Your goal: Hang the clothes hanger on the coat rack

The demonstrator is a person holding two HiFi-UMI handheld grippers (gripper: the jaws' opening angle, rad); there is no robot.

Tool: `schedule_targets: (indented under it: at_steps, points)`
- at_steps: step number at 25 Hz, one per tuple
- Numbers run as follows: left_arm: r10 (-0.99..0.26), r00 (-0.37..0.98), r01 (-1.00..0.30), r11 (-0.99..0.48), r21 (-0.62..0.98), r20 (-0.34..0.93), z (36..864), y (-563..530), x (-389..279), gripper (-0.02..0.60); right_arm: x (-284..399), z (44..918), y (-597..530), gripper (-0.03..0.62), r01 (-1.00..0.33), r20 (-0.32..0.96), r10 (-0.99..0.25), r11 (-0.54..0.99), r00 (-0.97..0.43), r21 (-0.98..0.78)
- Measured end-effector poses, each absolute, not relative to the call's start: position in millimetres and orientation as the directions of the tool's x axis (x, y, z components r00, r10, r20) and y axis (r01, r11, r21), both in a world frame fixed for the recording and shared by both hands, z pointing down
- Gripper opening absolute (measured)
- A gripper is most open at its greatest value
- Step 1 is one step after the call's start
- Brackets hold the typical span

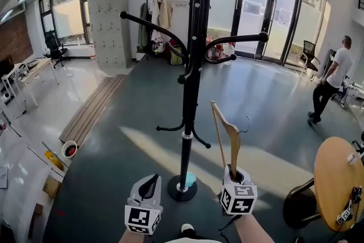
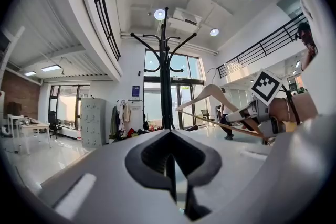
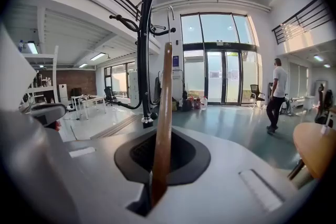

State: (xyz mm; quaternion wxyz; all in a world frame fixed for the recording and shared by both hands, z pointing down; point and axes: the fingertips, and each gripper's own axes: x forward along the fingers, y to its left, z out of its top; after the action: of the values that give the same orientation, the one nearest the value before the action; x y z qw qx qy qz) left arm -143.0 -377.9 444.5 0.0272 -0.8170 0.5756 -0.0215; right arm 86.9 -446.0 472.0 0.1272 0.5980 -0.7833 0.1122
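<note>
The black coat rack stands right in front of me, its round base on the floor between the grippers. My right gripper is shut on one end of a wooden clothes hanger, which stands upright right of the pole; its metal hook points right. In the right gripper view the hanger rises from the closed jaws, with the rack just to its left. My left gripper is shut and holds nothing, low and left of the base. The left gripper view shows the rack and the hanger.
A round wooden table with a dark chair stands close on the right. A person walks at the far right. Grey lockers, a clothes rail and glass doors lie behind; white desks line the left.
</note>
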Motion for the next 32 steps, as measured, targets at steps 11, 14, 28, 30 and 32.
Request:
schedule_targets:
  at_steps: [11, 14, 28, 30, 32]
  points:
    - [-0.962, 0.272, -0.960, -0.274, -0.057, 0.038, 452.5, -422.3, -151.3, 0.000, 64.3, 384.1, -563.2, 0.028, -0.934, 0.238, -0.916, 0.349, -0.324, 0.072]
    - [-0.965, 0.259, -0.964, -0.262, -0.052, 0.044, 457.6, -426.7, -152.8, 0.000, 59.2, 371.3, -584.1, 0.028, -0.926, 0.245, -0.906, 0.371, -0.345, 0.071]
    - [-0.975, 0.207, -0.977, -0.210, -0.025, 0.083, 475.1, -437.8, -168.4, 0.000, 22.5, 398.4, -631.7, 0.028, -0.881, 0.374, -0.824, 0.471, -0.426, 0.035]
    - [-0.976, 0.200, -0.979, -0.202, -0.021, 0.088, 477.8, -436.1, -170.8, 0.000, 19.8, 402.5, -632.0, 0.028, -0.879, 0.379, -0.818, 0.476, -0.433, 0.022]
    - [-0.976, 0.197, -0.980, -0.199, -0.013, 0.092, 480.3, -434.8, -171.7, 0.000, 19.5, 403.6, -632.7, 0.028, -0.879, 0.376, -0.818, 0.476, -0.435, 0.019]
